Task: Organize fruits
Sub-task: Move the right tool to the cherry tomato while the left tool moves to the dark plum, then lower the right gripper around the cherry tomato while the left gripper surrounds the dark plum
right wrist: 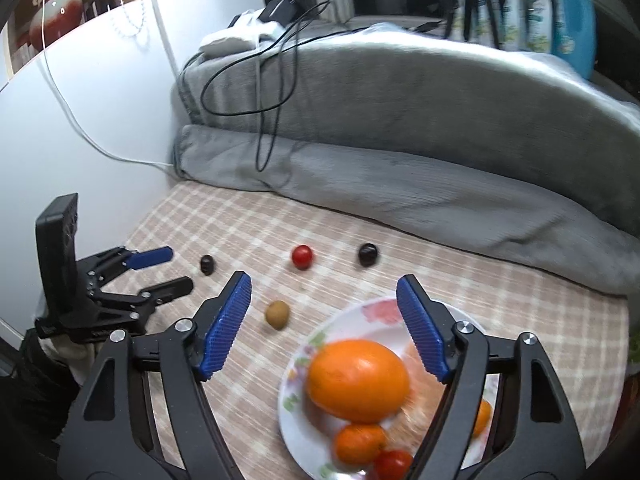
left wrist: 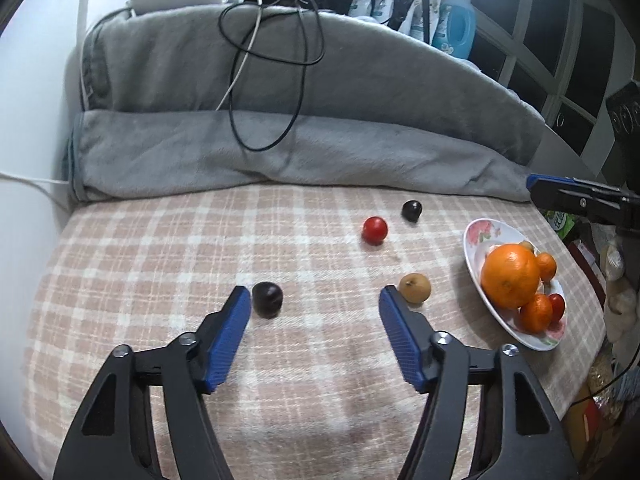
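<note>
Loose fruit lies on a pink checked cloth point(left wrist: 160, 264): a dark plum point(left wrist: 267, 299) point(right wrist: 207, 264), a red tomato point(left wrist: 375, 230) point(right wrist: 301, 257), a second dark plum point(left wrist: 411, 211) point(right wrist: 367, 254) and a brown kiwi point(left wrist: 415, 288) point(right wrist: 277, 314). A flowered white plate point(left wrist: 476, 236) point(right wrist: 296, 432) holds a big orange point(left wrist: 510, 276) point(right wrist: 358, 380), small mandarins and a tomato. My left gripper point(left wrist: 314, 294) point(right wrist: 168, 272) stands open, the near plum just inside its left fingertip and the kiwi just beyond its right one. My right gripper point(right wrist: 324, 280) is open above the plate's near side, empty.
A grey blanket point(left wrist: 320, 120) is heaped along the far side with black and white cables point(left wrist: 272, 60) draped over it. A white wall point(right wrist: 80, 120) bounds the left. Bottles and pouches point(left wrist: 460, 20) stand behind. Clutter sits past the cloth's right edge.
</note>
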{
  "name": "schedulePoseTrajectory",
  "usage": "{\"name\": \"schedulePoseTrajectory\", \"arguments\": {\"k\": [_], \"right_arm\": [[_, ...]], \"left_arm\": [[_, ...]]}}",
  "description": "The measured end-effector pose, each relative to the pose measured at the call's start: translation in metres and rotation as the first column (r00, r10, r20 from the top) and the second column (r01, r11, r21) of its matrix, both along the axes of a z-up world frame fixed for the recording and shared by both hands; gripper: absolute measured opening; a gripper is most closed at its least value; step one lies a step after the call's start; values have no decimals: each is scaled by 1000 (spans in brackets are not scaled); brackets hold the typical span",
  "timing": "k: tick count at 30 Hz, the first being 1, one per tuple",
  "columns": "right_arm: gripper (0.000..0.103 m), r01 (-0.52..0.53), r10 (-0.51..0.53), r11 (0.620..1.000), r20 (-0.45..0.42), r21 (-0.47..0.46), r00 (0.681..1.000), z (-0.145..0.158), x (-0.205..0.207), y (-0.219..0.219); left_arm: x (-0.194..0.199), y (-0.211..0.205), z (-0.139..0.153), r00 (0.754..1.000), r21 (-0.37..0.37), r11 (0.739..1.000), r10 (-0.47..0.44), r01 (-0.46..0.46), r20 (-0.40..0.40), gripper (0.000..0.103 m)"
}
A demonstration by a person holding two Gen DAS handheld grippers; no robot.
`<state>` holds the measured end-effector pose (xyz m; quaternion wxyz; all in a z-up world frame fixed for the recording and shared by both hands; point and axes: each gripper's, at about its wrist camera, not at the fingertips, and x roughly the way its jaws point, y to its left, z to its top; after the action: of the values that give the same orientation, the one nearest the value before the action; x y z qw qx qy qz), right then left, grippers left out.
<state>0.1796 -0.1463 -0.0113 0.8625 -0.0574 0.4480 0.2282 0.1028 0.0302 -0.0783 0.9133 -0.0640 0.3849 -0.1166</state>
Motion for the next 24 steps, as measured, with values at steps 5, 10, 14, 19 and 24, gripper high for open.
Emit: {"name": "schedulePoseTrajectory", "arguments": {"k": [5, 10, 14, 19, 24], "right_arm": [[61, -27, 26, 1000, -80, -14, 996, -16, 24, 22], [50, -27, 24, 1000, -193, -12, 981, -38, 48, 41], [43, -8, 4, 1000, -264, -13, 965, -55, 64, 50], [40, 19, -26, 999, -336, -26, 941, -73, 84, 57], [38, 44, -59, 998, -389, -46, 919, -88, 100, 61]], "left_arm": [[6, 7, -9, 1000, -16, 1000, 1, -2, -27, 55], [9, 11, -16, 999, -17, 1000, 14, -15, -47, 50], [11, 14, -19, 999, -22, 1000, 10, -11, -37, 45], [15, 12, -24, 999, -14, 1000, -4, 4, -47, 42], [21, 14, -28, 998, -13, 1000, -7, 7, -58, 39]]}}
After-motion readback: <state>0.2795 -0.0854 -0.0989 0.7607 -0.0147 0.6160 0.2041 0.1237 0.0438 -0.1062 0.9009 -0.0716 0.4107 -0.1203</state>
